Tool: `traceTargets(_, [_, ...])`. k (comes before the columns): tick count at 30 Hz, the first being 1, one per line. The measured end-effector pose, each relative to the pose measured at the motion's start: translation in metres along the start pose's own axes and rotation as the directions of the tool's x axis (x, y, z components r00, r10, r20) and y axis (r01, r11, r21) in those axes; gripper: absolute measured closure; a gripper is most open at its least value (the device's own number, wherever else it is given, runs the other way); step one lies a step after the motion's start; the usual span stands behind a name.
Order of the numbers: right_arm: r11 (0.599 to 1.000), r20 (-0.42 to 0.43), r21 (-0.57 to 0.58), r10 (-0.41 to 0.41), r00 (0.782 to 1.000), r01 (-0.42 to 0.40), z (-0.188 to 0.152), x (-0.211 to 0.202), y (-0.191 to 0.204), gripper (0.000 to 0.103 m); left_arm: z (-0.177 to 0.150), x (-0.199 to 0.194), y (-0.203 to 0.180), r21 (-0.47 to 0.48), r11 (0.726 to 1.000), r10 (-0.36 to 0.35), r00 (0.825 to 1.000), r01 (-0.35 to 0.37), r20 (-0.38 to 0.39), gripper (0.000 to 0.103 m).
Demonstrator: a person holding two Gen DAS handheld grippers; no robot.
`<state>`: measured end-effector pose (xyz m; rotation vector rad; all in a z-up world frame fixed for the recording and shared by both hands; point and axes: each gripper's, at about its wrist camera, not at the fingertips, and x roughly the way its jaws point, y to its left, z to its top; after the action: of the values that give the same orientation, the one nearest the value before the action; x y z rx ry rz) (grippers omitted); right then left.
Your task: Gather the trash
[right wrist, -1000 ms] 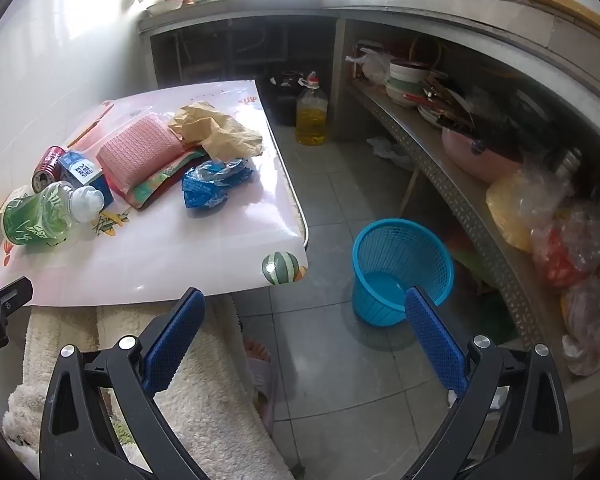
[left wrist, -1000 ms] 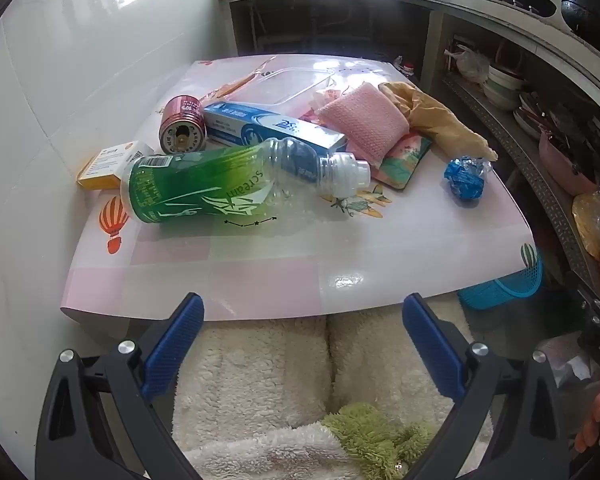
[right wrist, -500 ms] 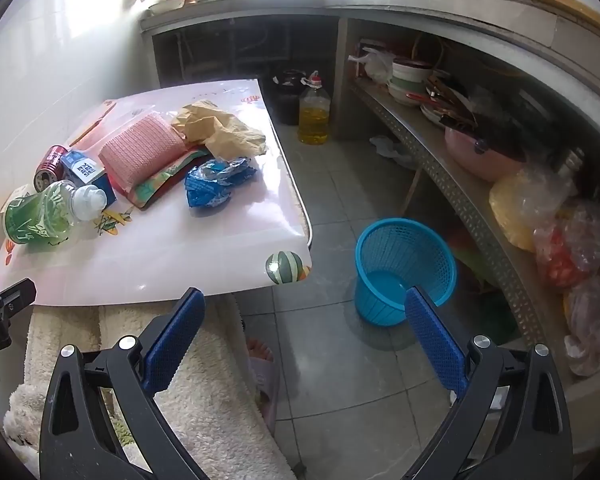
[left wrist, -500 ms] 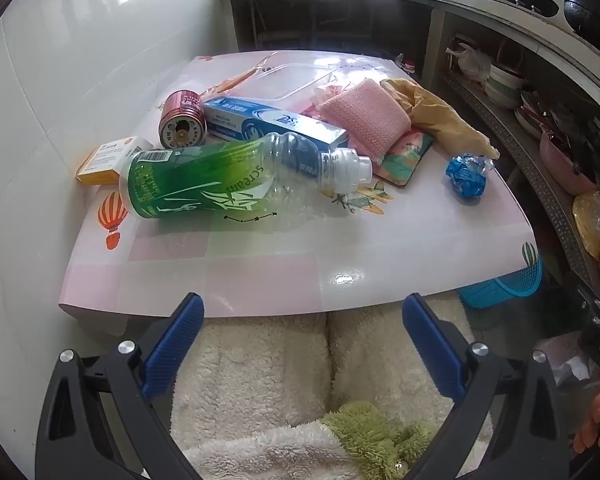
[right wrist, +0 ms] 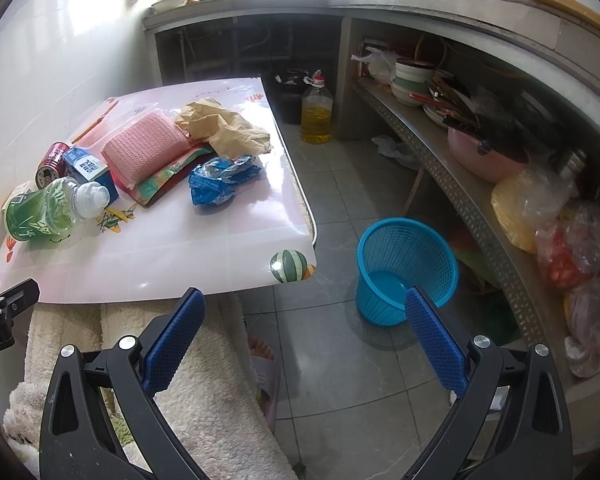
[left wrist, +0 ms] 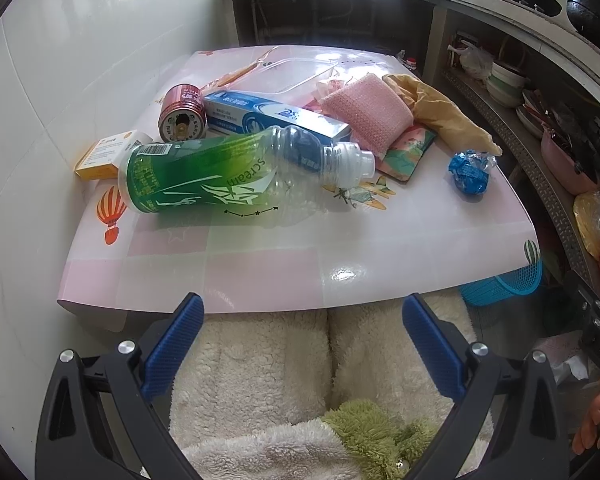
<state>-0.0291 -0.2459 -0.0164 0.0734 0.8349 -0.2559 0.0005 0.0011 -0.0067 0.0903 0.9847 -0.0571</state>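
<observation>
On the pink table (left wrist: 260,272) lie a green plastic bottle (left wrist: 220,176) on its side, a red can (left wrist: 182,118), a blue toothpaste box (left wrist: 276,118), a small yellow box (left wrist: 108,154), a crumpled blue wrapper (left wrist: 470,170) and crumpled brown paper (left wrist: 440,114). The bottle (right wrist: 48,210), wrapper (right wrist: 220,180) and paper (right wrist: 224,128) also show in the right wrist view. A blue mesh bin (right wrist: 406,270) stands on the floor right of the table. My left gripper (left wrist: 300,328) is open and empty before the table's near edge. My right gripper (right wrist: 300,324) is open and empty, over the floor near the bin.
A pink cloth (left wrist: 366,112) lies on a patterned pad (left wrist: 406,152), with a clear lid (left wrist: 300,72) behind. Shelves with bowls and bags (right wrist: 500,160) run along the right. An oil bottle (right wrist: 317,114) stands on the floor. The person's fleece-covered legs (left wrist: 280,360) are below.
The left gripper has drifted slightly, so the table objects sit a little lower in view. The right view has shifted slightly toward the bin. Both grippers stay open.
</observation>
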Motion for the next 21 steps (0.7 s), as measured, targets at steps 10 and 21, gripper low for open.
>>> traceTargets(10, [1.0, 0.001, -0.003, 0.0, 1.0, 0.0, -0.0005, 0.0001, 0.0013, 0.008, 0.0008, 0.0004, 0.001, 0.0, 1.0, -0.001, 1.0, 0.001, 0.0, 0.006])
traceTargets(21, [1.0, 0.001, -0.002, 0.001, 1.0, -0.001, -0.0004, 0.0007, 0.002, 0.008, -0.0007, 0.0016, 0.0019, 0.0, 1.0, 0.0, 1.0, 0.0, -0.004, 0.006])
